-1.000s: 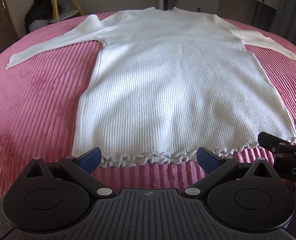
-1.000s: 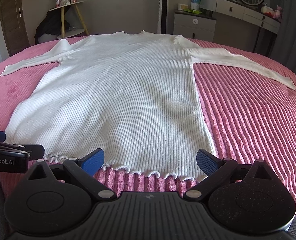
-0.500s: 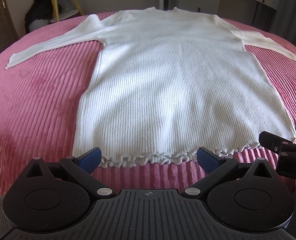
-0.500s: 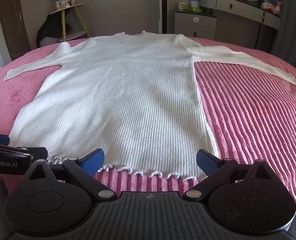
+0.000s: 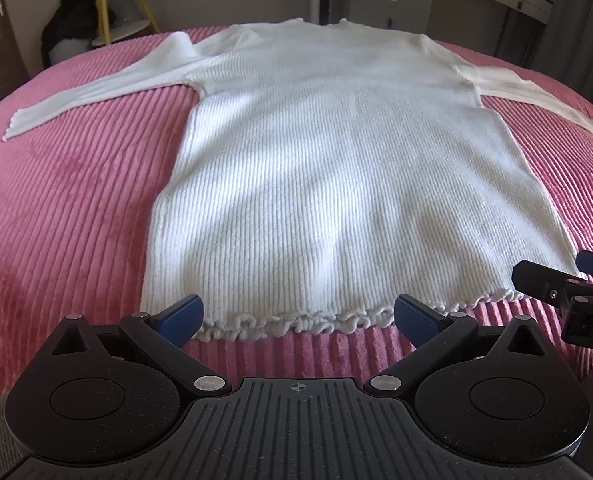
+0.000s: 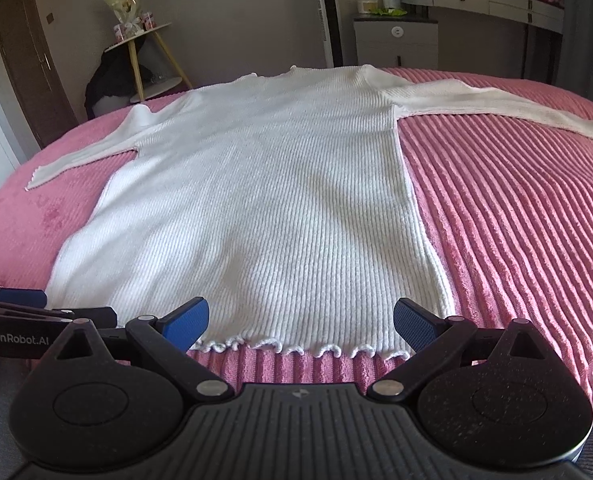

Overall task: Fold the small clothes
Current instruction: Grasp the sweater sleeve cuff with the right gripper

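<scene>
One white sweater (image 5: 336, 184) lies flat on the pink bed (image 5: 64, 208); left gripper (image 5: 298, 316) and right gripper (image 6: 301, 320) both gape wide, empty.

Right gripper lifts and tips up; left barely shifts

The right gripper (image 6: 301, 322) has risen and tilted back over the last second: in its view the sweater (image 6: 264, 216) now sits lower, and more of the far wall shows above the bed (image 6: 516, 216). Seen from the left view, the right gripper (image 5: 576, 280) has slid slightly outward and down along the hem. The left gripper (image 5: 298, 316) has hardly moved.
</scene>
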`<state>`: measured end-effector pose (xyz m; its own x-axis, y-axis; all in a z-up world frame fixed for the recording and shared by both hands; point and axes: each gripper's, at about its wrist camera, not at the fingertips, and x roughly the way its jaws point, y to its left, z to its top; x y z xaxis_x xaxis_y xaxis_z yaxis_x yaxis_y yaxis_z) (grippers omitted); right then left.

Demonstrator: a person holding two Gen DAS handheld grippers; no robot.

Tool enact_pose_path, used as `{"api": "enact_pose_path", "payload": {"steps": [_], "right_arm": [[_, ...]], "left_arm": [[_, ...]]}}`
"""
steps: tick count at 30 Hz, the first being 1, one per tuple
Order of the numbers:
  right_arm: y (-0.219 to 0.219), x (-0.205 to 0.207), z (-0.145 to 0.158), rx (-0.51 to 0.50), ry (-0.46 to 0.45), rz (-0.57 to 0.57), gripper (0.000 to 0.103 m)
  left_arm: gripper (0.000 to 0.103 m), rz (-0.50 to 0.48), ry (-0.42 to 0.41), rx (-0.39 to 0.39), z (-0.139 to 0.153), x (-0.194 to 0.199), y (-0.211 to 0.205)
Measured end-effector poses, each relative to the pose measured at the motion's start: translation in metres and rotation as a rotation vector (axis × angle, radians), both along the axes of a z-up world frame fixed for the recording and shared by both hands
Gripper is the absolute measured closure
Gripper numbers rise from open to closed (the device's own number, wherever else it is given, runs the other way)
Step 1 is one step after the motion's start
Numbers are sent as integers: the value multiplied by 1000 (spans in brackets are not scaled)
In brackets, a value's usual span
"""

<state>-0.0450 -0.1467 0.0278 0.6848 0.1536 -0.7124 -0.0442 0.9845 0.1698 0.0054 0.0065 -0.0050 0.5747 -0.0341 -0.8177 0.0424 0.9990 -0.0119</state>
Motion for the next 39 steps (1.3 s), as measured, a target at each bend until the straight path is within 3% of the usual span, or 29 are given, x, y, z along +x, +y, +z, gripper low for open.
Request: {"api": "enact_pose_path", "payload": {"steps": [9,15,22,26,31,33,36,39], "right_arm": [[-15,17,-2,165,54,-9,4],[-32,51,-9,270,116,-82,4],[-61,85,-45,444,193,-199,4],[-56,89,-48,422,196,-163,4],[-56,94,-40,381,220,-67,4],[-73,94,-28,408,187,-81,4],[-126,103,-6,396,35,-180,6],[-198,133,5,312,-94,-348,29]], "left_arm": [[0,6,-13,-15,0,4,2],[0,34,-23,-54,2,10,11],[0,25,-21,-64,12,46,9],[0,42,-55,-103,12,89,5],[0,127,-84,-144,-20,131,4],[0,140,-79,-157,-35,132,8],[0,109,-162,-148,-39,125,9],[0,109,-166,-163,-44,129,7]]}}
